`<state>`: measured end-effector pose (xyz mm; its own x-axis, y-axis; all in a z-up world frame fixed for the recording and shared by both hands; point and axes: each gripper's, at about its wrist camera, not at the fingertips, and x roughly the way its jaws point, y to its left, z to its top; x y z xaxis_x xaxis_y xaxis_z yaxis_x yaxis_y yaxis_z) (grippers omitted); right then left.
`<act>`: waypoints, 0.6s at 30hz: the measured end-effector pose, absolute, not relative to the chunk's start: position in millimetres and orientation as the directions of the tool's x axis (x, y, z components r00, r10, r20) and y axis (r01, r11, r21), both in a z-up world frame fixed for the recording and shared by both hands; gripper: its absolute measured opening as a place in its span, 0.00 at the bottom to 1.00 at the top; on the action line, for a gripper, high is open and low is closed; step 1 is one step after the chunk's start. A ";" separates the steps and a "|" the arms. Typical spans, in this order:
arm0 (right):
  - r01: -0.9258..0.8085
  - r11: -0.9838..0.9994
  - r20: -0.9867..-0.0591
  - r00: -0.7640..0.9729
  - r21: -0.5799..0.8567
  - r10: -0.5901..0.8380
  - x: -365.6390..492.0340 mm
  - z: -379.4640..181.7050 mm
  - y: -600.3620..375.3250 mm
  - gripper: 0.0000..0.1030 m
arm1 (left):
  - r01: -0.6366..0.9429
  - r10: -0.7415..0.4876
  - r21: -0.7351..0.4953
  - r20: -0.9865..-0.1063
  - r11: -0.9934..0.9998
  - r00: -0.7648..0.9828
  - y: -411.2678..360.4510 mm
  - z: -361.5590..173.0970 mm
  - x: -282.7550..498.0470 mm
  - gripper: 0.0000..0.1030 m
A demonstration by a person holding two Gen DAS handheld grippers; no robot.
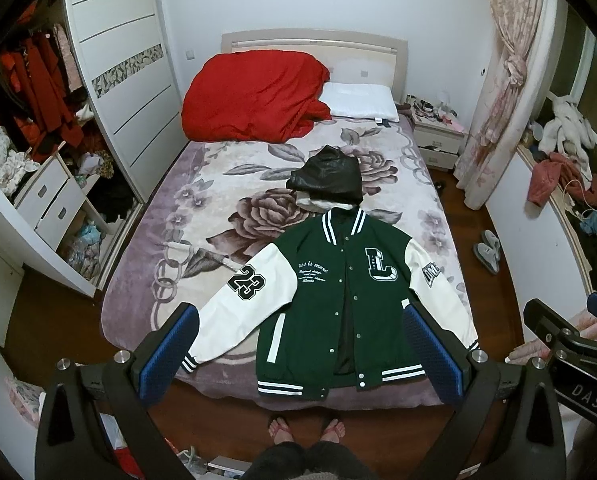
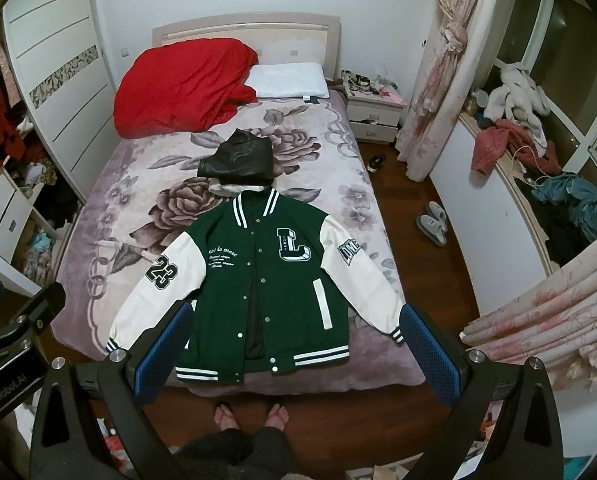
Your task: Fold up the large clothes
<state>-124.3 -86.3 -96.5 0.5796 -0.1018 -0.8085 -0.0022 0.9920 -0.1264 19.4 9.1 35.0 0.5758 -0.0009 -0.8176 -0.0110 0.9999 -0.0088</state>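
Observation:
A green varsity jacket (image 1: pixel 330 292) (image 2: pixel 266 276) with white sleeves lies flat and face up at the foot of the bed, its front unsnapped and sleeves spread out. Its hem reaches the near edge of the bed. My left gripper (image 1: pixel 300 344) hovers high above the hem, open, with nothing between its blue pads. My right gripper (image 2: pixel 296 340) is held at the same height, also open and empty. Just beyond the collar sits a folded black leather garment (image 1: pixel 326 178) (image 2: pixel 236 158).
The bed (image 1: pixel 146 280) carries a floral blanket, a red quilt (image 1: pixel 254 96) and a white pillow (image 1: pixel 358 100) at its head. A wardrobe (image 1: pixel 110 60) stands left, a nightstand (image 1: pixel 438 136) and curtains right. A person's feet (image 1: pixel 306 430) in sandals stand on the wood floor by the bed. Slippers (image 1: pixel 488 250) lie on the right.

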 end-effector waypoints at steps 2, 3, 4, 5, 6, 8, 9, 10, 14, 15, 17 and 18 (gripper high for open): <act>-0.003 0.992 -0.809 0.580 -0.126 -0.101 -123.6 -95.6 -86.4 1.00 | -0.010 -0.001 -0.009 -0.817 1.000 0.577 9.3 34.9 18.6 1.00; -0.003 0.992 -0.808 0.580 -0.126 -0.101 -124.8 -96.6 -86.8 1.00 | -0.010 -0.001 -0.009 -0.816 1.000 0.578 9.2 34.5 18.0 1.00; -0.002 0.992 -0.808 0.581 -0.125 -0.101 -123.0 -94.3 -86.0 1.00 | -0.010 -0.001 -0.009 -0.816 1.000 0.579 9.5 35.3 18.9 1.00; -0.003 0.992 -0.808 0.581 -0.125 -0.100 -124.2 -95.9 -86.7 1.00 | -0.010 -0.002 -0.009 -0.816 1.000 0.579 9.9 36.1 20.0 1.00; -0.004 0.992 -0.808 0.580 -0.125 -0.099 -125.0 -96.8 -87.2 1.00 | -0.010 -0.002 -0.010 -0.815 1.000 0.579 9.3 34.2 17.8 1.00; -0.002 0.992 -0.807 0.583 -0.125 -0.100 -125.2 -96.4 -87.0 1.00 | -0.012 -0.001 -0.009 -0.814 1.000 0.580 9.9 35.8 19.2 1.00; -0.003 0.992 -0.807 0.582 -0.124 -0.099 -125.6 -97.3 -87.5 1.00 | -0.011 -0.001 -0.010 -0.815 1.000 0.580 8.6 33.5 17.0 1.00; -0.004 0.992 -0.807 0.582 -0.123 -0.098 -125.8 -97.3 -87.9 1.00 | -0.012 0.000 -0.009 -0.814 1.000 0.581 8.3 33.3 16.6 1.00; -0.003 0.993 -0.803 0.587 -0.121 -0.096 -122.2 -93.0 -85.2 1.00 | -0.011 0.000 -0.008 -0.813 1.000 0.582 8.4 34.2 17.2 1.00; -0.002 0.993 -0.802 0.589 -0.120 -0.096 -121.9 -93.1 -85.1 1.00 | -0.012 0.000 -0.009 -0.813 1.000 0.582 8.1 33.4 16.6 1.00; -0.003 0.993 -0.802 0.590 -0.119 -0.095 -118.8 -90.1 -83.1 1.00 | -0.015 0.001 -0.010 -0.813 1.000 0.582 8.8 35.8 18.5 1.00; -0.003 0.993 -0.802 0.590 -0.119 -0.095 -119.9 -90.8 -83.8 1.00 | -0.013 0.000 -0.009 -0.813 1.000 0.583 8.0 34.2 16.9 1.00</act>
